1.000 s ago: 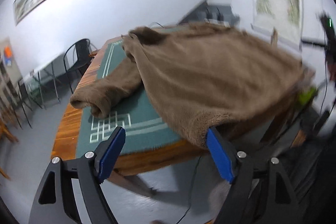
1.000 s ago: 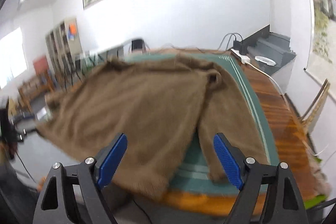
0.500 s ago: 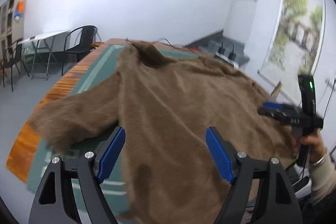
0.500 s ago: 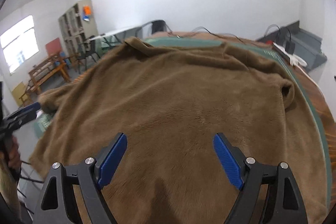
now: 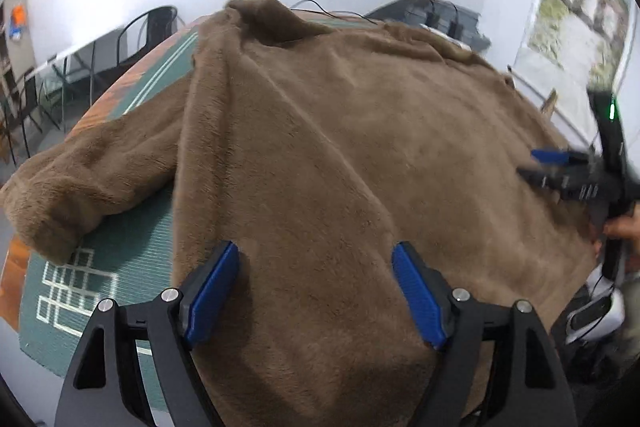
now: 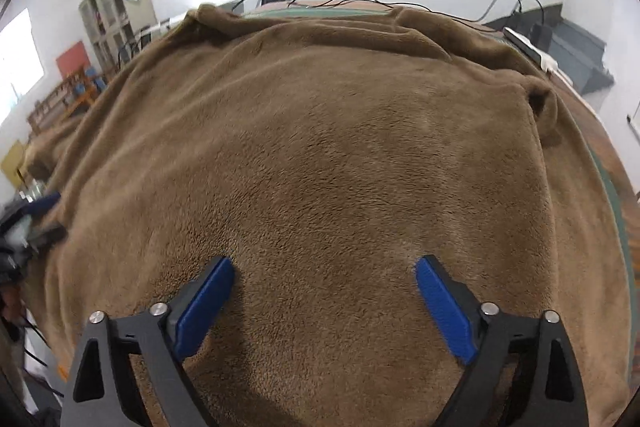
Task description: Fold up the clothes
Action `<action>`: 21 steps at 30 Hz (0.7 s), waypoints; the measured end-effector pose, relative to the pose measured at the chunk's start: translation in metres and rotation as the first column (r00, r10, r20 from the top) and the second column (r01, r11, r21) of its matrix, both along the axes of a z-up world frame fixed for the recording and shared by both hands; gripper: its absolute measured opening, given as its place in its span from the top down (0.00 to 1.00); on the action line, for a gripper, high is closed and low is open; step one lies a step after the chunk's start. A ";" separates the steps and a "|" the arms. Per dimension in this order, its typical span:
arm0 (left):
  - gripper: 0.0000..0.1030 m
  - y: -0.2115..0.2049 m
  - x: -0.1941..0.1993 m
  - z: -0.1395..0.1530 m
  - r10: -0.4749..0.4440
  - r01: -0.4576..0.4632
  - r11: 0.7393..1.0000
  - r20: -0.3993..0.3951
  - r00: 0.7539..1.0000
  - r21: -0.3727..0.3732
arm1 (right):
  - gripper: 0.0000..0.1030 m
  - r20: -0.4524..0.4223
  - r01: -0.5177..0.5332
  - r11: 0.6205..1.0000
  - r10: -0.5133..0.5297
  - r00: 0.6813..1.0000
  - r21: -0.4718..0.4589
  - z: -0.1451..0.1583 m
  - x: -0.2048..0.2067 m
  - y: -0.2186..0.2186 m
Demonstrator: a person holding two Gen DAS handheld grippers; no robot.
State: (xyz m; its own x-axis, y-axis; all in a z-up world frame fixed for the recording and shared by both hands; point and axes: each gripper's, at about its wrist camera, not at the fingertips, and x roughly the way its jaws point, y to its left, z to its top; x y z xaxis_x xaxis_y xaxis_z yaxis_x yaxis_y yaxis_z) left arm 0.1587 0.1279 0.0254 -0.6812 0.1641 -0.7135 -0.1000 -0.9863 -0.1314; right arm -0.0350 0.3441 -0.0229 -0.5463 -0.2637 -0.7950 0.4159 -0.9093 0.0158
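**Ana:** Left wrist view first: the brown fleece sweater (image 5: 340, 163) lies spread over the green-matted worktop (image 5: 132, 251), its body filling most of the mat and one sleeve (image 5: 80, 179) trailing out to the left edge. What does the left gripper (image 5: 316, 291) have?

**Ben:** Nothing. Its jaws stand wide apart above the near part of the garment, pads clear of the pile. The right gripper (image 6: 324, 303) is the same story in its own view, over the hem side of the body, and its jaws are opening wider right now with only flat fabric beneath them, none pinched.

**Ana:** How would the sweater behave once taken?

**Ben:** Judging by the plush nap and soft creases near the collar (image 5: 264, 19), it looks thick, limp and fairly light. It should drape rather than hold a shape, and the pile ought to give the pads good friction, so slipping seems unlikely. Bulk is the likelier trouble: a doubled layer may spring open.

**Ana:** Where should the hold go?

**Ben:** At an edge, not the flat middle. The sleeve cuff on the left, or the hem corners nearest the person, offer a rim the jaws can close over. The right sleeve (image 6: 544, 107) is bunched by the far side and probably wants straightening first.
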 end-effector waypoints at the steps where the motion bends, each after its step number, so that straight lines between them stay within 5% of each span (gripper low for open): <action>1: 0.20 -0.005 -0.002 0.007 0.014 -0.014 1.000 -0.012 1.000 0.013 | 0.06 -0.004 -0.003 1.000 0.003 1.000 0.020 -0.001 0.000 -0.003; 8: 0.20 -0.019 -0.030 0.041 0.089 -0.089 0.996 -0.051 0.995 0.011 | 0.06 -0.061 0.018 0.997 -0.022 0.998 -0.071 0.022 0.003 0.007; 11: 0.20 -0.015 -0.039 0.027 0.106 -0.106 0.994 -0.005 0.994 -0.015 | 0.06 -0.097 0.010 0.997 -0.018 0.995 -0.082 0.034 -0.002 0.006; 16: 0.20 -0.035 -0.035 -0.012 0.168 -0.171 0.985 0.107 0.980 0.017 | 0.06 -0.021 -0.007 1.000 0.007 1.000 -0.028 0.006 -0.017 -0.008; 21: 0.20 -0.054 -0.020 -0.015 0.210 -0.212 0.977 0.091 0.973 0.009 | 0.06 -0.009 -0.018 1.000 0.018 1.000 -0.022 0.000 -0.014 -0.008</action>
